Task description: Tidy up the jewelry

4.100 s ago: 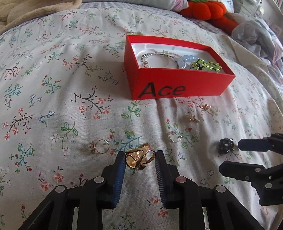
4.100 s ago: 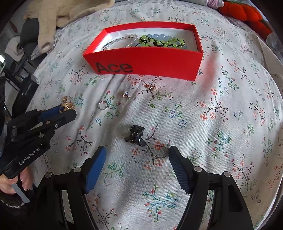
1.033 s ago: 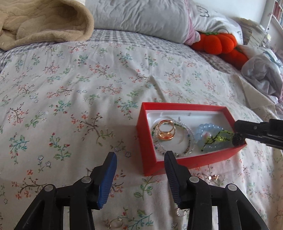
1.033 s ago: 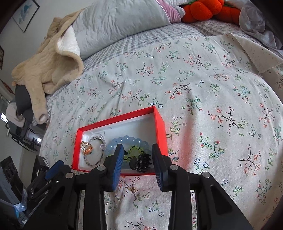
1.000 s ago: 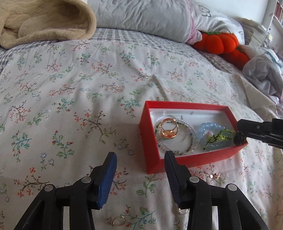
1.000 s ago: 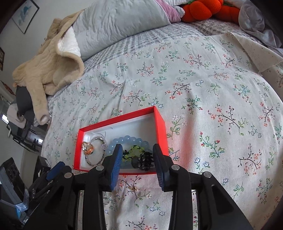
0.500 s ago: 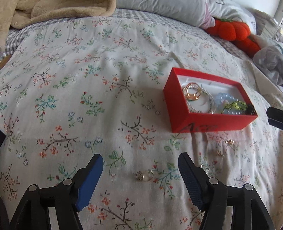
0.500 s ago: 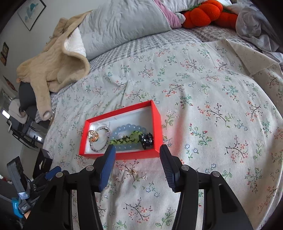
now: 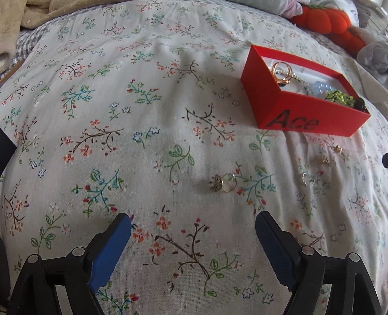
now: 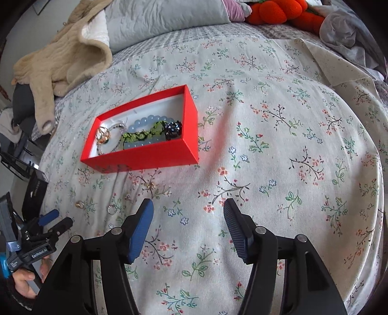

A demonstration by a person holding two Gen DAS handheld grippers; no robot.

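Note:
A red box point(image 9: 298, 121) point(image 10: 150, 155) lies on the floral bedspread and holds a gold ring point(image 9: 281, 71), a bead chain, a blue bead bracelet point(image 10: 148, 121), a green bracelet point(image 10: 143, 134) and a black hair clip point(image 10: 172, 129). Loose on the cloth lie a flower-topped ring point(image 9: 223, 183) point(image 10: 79, 204), a small silver ring point(image 9: 307, 179) point(image 10: 111, 208) and two small gold earrings point(image 9: 326, 160) point(image 10: 149, 185). My left gripper point(image 9: 194, 244) hovers just short of the flower ring, its jaws opening with nothing between them. My right gripper point(image 10: 188, 227) is below the box, its jaws opening and empty.
A beige fleece blanket point(image 10: 60, 60) and a grey pillow point(image 10: 165, 17) lie at the head of the bed, an orange plush pumpkin point(image 10: 274, 9) at the far right. A hand point(image 10: 24, 278) holds the left gripper at the bed's left edge.
Both grippers have drawn back from the box and widened. The black hair clip, between the right fingers a second ago, now lies in the box. The left view now faces the loose rings.

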